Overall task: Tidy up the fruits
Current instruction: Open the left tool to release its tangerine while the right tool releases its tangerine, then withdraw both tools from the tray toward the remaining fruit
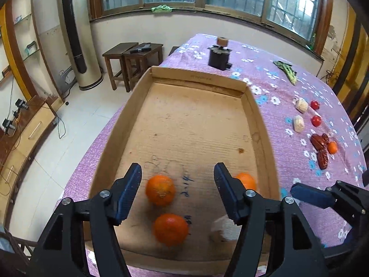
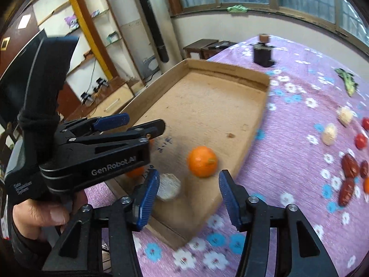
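While both grippers hang over the near end of the cardboard tray [image 1: 251,106], neither holds anything: the left gripper [image 1: 177,173] stands spread, with 1 orange [image 1: 160,189] lying loose on the tray floor between its fingers, and the right gripper [image 2: 189,182] is likewise spread, its pads clear of the orange [image 2: 202,161] just beyond them and of the pale round piece [image 2: 168,185] beside its left finger. A 2nd orange [image 1: 170,229] lies at the near edge. The fruit not yet sorted, 2 cherry tomatoes [image 1: 315,113], red dates [image 1: 319,142], a small orange [image 1: 332,147] and 2 pale pieces [image 1: 298,124], lies on the purple floral tablecloth [image 1: 288,166] beyond the tray's right wall, well apart from both grippers; the right gripper is judged the nearer, so the next reach probably falls to it.
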The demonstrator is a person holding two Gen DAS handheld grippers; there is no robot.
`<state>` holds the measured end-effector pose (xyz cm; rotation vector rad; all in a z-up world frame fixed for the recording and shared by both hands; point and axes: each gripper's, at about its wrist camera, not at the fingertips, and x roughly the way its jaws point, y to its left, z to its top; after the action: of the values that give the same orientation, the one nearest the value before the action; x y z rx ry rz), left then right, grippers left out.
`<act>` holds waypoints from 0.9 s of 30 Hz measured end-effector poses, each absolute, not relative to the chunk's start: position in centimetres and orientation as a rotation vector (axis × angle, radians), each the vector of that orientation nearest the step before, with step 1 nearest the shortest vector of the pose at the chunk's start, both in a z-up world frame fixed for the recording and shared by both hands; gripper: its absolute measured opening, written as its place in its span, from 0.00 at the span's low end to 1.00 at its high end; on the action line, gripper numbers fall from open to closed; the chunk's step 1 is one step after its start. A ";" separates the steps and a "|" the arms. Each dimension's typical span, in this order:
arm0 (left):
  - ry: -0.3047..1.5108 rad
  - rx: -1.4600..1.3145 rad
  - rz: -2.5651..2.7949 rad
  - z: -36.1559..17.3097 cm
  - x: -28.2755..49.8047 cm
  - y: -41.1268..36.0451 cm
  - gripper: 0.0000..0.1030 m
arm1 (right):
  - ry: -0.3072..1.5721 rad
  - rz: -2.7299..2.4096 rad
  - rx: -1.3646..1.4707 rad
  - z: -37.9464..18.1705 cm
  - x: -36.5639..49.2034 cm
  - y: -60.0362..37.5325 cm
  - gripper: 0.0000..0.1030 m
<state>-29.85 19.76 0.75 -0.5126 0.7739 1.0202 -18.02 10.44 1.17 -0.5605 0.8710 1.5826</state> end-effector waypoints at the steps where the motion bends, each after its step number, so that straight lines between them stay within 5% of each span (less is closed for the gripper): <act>1: 0.776 -0.505 1.013 0.9 -29.5 19.5 0.63 | 0.873 1.577 -0.553 1.2 -17.6 10.3 0.54; 27: 0.840 -0.425 0.811 1.1 -20.7 12.8 0.63 | 0.936 1.319 -0.361 -0.1 -5.1 0.3 0.54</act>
<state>-20.66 12.84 1.10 -0.4251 0.8403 0.8113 -5.07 0.26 -0.12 -0.3608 0.9356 1.3186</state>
